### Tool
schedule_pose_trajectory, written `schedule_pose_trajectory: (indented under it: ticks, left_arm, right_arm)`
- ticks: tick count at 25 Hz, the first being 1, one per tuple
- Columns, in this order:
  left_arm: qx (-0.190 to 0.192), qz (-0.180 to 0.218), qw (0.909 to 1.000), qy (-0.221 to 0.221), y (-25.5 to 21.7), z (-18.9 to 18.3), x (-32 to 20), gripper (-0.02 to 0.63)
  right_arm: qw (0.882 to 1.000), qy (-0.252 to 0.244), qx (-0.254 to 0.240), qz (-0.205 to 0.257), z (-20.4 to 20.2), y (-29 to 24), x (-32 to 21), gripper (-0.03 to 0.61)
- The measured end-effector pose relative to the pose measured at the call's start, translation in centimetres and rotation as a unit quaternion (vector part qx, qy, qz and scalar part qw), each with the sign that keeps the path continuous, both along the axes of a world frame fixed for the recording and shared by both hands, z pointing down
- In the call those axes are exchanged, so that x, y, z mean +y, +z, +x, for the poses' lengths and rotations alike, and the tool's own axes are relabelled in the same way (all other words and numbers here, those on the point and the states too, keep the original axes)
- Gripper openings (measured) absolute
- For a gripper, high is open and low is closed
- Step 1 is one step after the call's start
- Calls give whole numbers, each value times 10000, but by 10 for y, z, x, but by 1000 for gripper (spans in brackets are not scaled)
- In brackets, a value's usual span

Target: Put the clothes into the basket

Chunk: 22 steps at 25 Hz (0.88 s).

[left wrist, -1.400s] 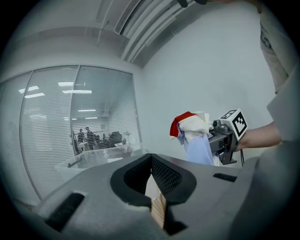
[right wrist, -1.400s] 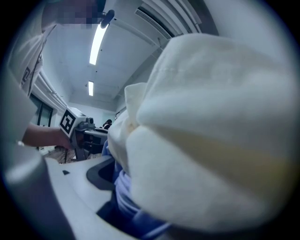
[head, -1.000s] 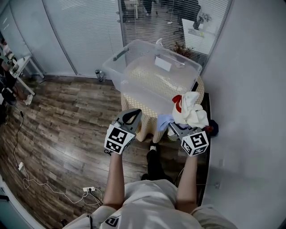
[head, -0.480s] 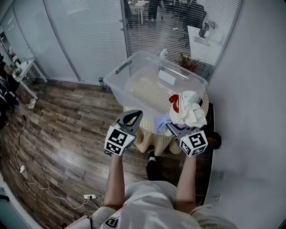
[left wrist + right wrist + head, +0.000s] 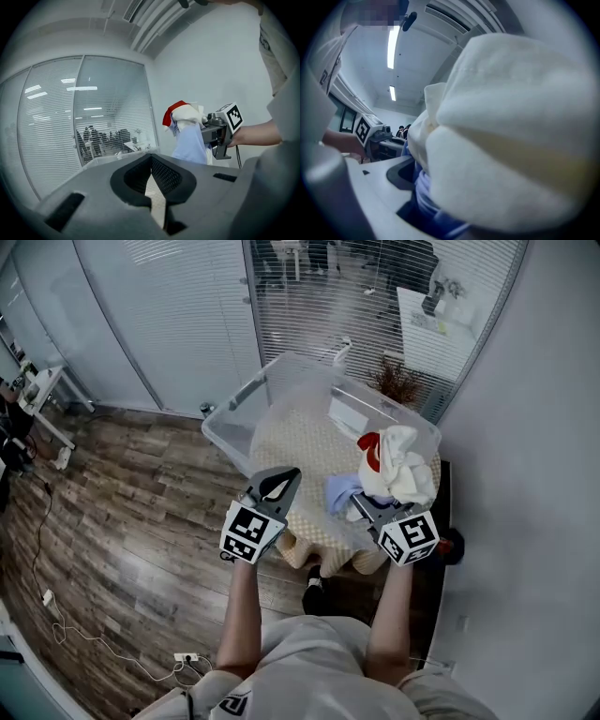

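Note:
My right gripper (image 5: 369, 503) is shut on a bundle of clothes (image 5: 400, 463): cream cloth on top, a red piece (image 5: 370, 443) and a pale blue piece (image 5: 341, 491) hanging to the left. The bundle hangs over the near right part of the basket (image 5: 232, 415), a clear plastic bin on a small table. In the right gripper view the clothes (image 5: 511, 140) fill most of the picture and hide the jaws. My left gripper (image 5: 278, 483) is shut and holds nothing, just before the bin's near edge. The left gripper view shows the right gripper (image 5: 219, 132) with the clothes (image 5: 187, 118).
The bin stands on a table with a cream patterned cloth (image 5: 323, 532). A white wall (image 5: 525, 474) is close on the right. Glass walls with blinds (image 5: 169, 315) are behind, and a plant (image 5: 398, 382) is behind the bin. Cables and a power strip (image 5: 187, 657) lie on the wood floor.
The person has come closer to the bin. Both grippers have moved forward, and the bundle has gone from the bin's near right corner to over its inside.

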State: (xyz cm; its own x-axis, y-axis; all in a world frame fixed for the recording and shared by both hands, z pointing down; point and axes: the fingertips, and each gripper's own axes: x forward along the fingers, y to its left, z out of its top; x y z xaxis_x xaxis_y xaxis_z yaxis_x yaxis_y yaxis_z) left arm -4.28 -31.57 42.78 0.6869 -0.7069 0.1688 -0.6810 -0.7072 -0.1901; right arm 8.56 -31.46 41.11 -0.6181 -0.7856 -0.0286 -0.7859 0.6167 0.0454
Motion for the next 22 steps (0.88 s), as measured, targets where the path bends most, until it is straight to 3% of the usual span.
schedule_pose_trajectory:
  ticks: [6,13,22]
  left_arm:
    - [-37,11,9999,112,13,18,-33,14]
    - [-83,9,9997,232,3,56,-118,14]
    - [-94,-3,9996,257,13,43,-158,14]
  right_arm:
    - [10000,-29,-73,-51,3,18,-26,388]
    - [9996,-46,-183,-195,30,17,-114,388]
    - [9985,-175,135,-510,9,54,-148,388]
